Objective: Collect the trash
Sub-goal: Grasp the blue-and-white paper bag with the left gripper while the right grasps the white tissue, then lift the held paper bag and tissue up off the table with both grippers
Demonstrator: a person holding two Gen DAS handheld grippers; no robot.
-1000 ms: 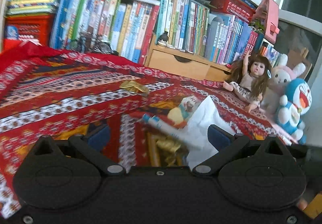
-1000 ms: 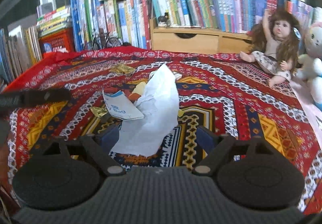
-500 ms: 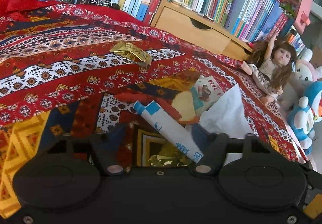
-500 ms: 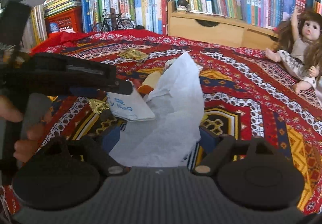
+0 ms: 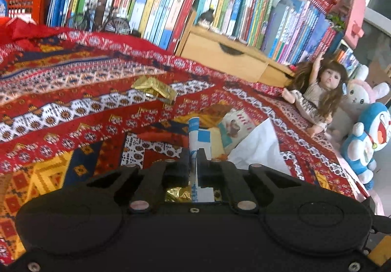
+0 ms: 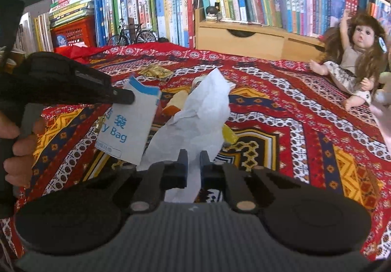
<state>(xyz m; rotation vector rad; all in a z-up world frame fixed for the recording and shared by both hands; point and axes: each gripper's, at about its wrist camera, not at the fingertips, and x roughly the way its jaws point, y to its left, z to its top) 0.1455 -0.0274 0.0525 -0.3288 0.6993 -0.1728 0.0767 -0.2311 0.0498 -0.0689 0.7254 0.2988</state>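
Note:
My left gripper (image 5: pixel 193 154) is shut on a flat white-and-blue paper bag (image 5: pixel 199 140), which stands on edge between its fingers. The right wrist view shows the same paper bag (image 6: pixel 129 122) lifted off the red patterned cloth (image 6: pixel 281 110), held by the left gripper (image 6: pixel 127 98) in a person's hand (image 6: pixel 14 149). My right gripper (image 6: pixel 193 157) is shut on the near edge of a crumpled white plastic bag (image 6: pixel 205 110). A gold foil wrapper (image 5: pixel 155 88) lies farther back on the cloth. More gold foil (image 5: pixel 178 195) shows under the left fingers.
Yellow and orange scraps (image 6: pixel 176 103) and a picture card (image 5: pixel 235 125) lie by the white bag. A doll (image 5: pixel 320 93) and plush toys (image 5: pixel 366 130) sit at the right edge. Books (image 5: pixel 171 0), a wooden drawer unit (image 5: pixel 224 54), a toy bicycle (image 6: pixel 132 34) and an orange crate (image 5: pixel 22 3) line the back.
Both grippers went from open to shut. The left one moved in and closed on the paper bag, turning it on edge and lifting it. The right one closed on the white plastic bag.

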